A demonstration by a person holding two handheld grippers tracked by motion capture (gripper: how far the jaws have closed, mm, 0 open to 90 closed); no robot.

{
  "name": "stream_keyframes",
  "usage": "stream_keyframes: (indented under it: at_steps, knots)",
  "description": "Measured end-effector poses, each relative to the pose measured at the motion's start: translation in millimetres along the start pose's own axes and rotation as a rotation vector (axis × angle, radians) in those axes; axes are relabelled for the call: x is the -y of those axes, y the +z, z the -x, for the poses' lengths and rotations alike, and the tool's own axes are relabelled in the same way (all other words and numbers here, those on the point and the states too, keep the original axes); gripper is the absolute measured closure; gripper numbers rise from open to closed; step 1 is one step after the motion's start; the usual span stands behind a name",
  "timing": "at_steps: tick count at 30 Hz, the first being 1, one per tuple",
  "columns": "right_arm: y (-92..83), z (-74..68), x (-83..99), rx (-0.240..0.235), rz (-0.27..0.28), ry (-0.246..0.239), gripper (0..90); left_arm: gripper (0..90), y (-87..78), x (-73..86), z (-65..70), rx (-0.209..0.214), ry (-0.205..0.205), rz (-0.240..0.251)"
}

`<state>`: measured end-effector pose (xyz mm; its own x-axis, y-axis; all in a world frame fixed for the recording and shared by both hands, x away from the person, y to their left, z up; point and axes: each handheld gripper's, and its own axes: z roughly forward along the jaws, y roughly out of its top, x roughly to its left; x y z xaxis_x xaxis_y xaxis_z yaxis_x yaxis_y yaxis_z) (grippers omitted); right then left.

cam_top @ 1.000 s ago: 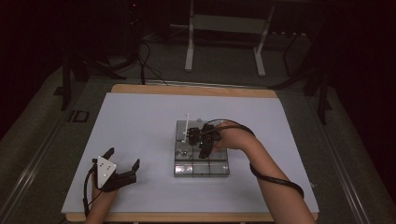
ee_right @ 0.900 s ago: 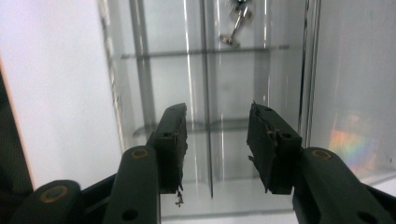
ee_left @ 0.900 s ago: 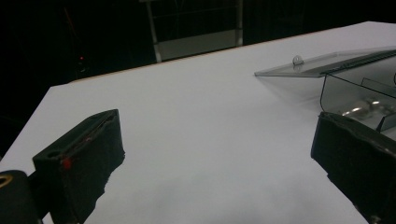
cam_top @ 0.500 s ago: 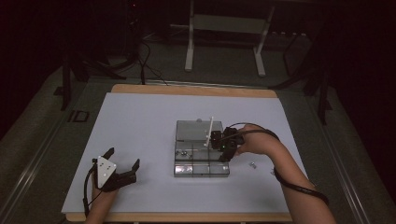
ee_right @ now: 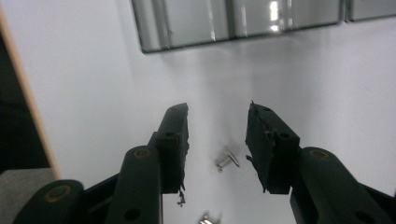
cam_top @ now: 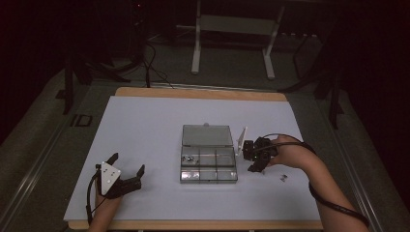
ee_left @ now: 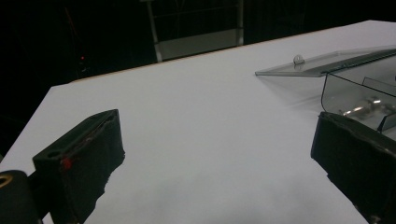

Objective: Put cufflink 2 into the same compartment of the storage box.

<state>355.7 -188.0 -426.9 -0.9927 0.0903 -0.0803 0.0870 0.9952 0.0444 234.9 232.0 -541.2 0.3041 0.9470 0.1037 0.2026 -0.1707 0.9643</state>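
Observation:
A clear compartment box sits mid-table with its lid folded open behind it. Small metal parts lie in its left compartment. My right gripper hovers just right of the box, open. Its jaws have just closed a little, with nothing pressed between them. In the right gripper view, a small metal screw lies on the white surface below the gap of the right gripper, and the box edge shows beyond. My left gripper rests open at the front left, left of the box.
A second small screw lies on the table close by. Another tiny metal piece sits on the table right of my right hand. The white sheet covers the tabletop. A metal stand rises behind the table.
My right gripper has moved from over the box to the table right of it. The left gripper has stayed put.

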Motion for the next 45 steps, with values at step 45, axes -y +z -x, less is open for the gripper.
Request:
stream_keyframes:
  at_steps: [45]
  knots:
    - [67.9, 21.5, 50.3, -0.066, -0.073, 0.285, 71.7, 4.0, 0.4, -0.2, -0.1, -0.001, -0.002, -0.005]
